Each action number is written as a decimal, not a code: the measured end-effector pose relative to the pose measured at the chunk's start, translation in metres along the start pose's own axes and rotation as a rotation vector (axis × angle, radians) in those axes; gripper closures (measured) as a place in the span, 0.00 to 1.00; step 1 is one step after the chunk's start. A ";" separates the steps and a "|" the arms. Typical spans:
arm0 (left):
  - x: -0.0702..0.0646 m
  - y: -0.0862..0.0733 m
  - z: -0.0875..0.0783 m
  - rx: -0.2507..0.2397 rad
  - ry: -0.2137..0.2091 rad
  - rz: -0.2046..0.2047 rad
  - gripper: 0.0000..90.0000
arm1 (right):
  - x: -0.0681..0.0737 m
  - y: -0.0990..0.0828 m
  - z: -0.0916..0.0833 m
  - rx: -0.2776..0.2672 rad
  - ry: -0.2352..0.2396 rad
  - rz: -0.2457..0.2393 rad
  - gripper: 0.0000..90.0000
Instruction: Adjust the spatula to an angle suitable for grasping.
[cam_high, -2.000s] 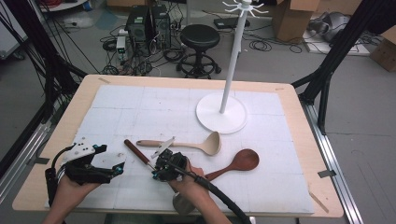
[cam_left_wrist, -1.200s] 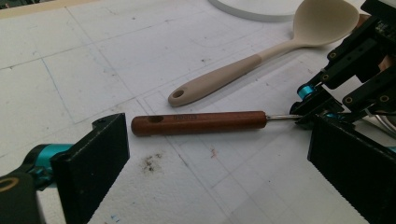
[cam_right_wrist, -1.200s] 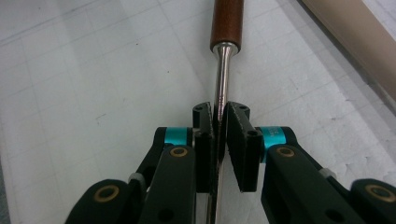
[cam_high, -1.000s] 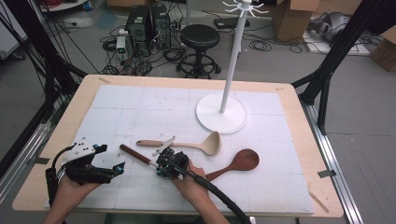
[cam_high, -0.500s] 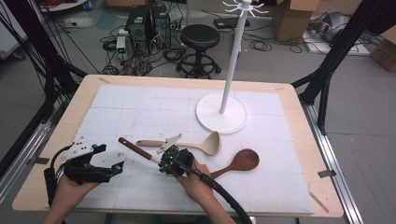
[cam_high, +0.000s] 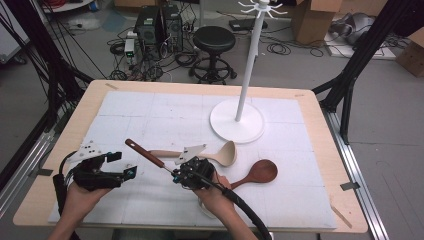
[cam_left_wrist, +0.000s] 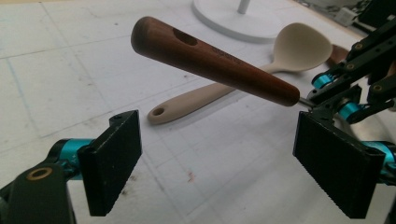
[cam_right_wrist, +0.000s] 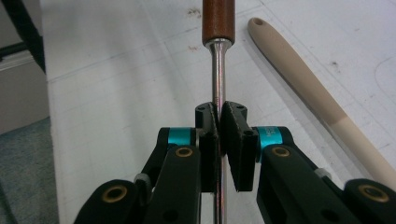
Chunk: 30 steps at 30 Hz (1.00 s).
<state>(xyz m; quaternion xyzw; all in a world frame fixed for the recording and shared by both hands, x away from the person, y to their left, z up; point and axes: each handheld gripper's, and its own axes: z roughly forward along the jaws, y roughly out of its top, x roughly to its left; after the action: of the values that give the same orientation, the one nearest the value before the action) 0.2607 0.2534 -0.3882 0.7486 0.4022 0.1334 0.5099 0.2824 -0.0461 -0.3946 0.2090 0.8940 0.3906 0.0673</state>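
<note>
My right gripper (cam_high: 175, 175) is shut on the thin metal shaft (cam_right_wrist: 217, 70) of a utensil with a dark wooden handle (cam_high: 145, 153). The handle sticks out to the left, tilted up off the white mat. In the left gripper view the handle (cam_left_wrist: 210, 58) hangs just beyond my left gripper (cam_left_wrist: 219, 158), not between its pads. My left gripper (cam_high: 125, 164) is open at the front left; its jaws have just been closing a little with nothing between them. A beige spoon (cam_high: 220, 156) and a brown wooden spoon (cam_high: 260, 172) lie on the mat.
A white stand with a round base (cam_high: 237, 120) and a tall pole with hooks rises at the back right of the mat. The beige spoon's handle (cam_right_wrist: 303, 79) lies close to the right of the held shaft. The table's wooden edge (cam_high: 65, 150) frames the mat.
The right gripper has lifted and shifted slightly right with the utensil, raising the wooden handle's tip. The left gripper stayed in place and its jaws narrowed a little.
</note>
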 end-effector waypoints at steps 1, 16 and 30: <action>-0.001 0.001 0.002 -0.006 -0.007 -0.003 0.20 | 0.001 0.000 -0.001 -0.008 0.007 0.002 0.94; -0.022 0.036 0.026 -0.066 -0.120 -0.054 0.40 | 0.000 0.000 -0.018 -0.079 0.020 0.015 0.94; -0.029 0.058 0.029 -0.102 -0.195 -0.115 0.61 | 0.003 0.004 -0.033 -0.138 0.009 0.012 0.94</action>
<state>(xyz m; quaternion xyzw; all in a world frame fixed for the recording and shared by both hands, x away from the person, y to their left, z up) 0.2870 0.2038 -0.3446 0.7068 0.3859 0.0507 0.5907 0.2718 -0.0644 -0.3693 0.2072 0.8641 0.4524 0.0752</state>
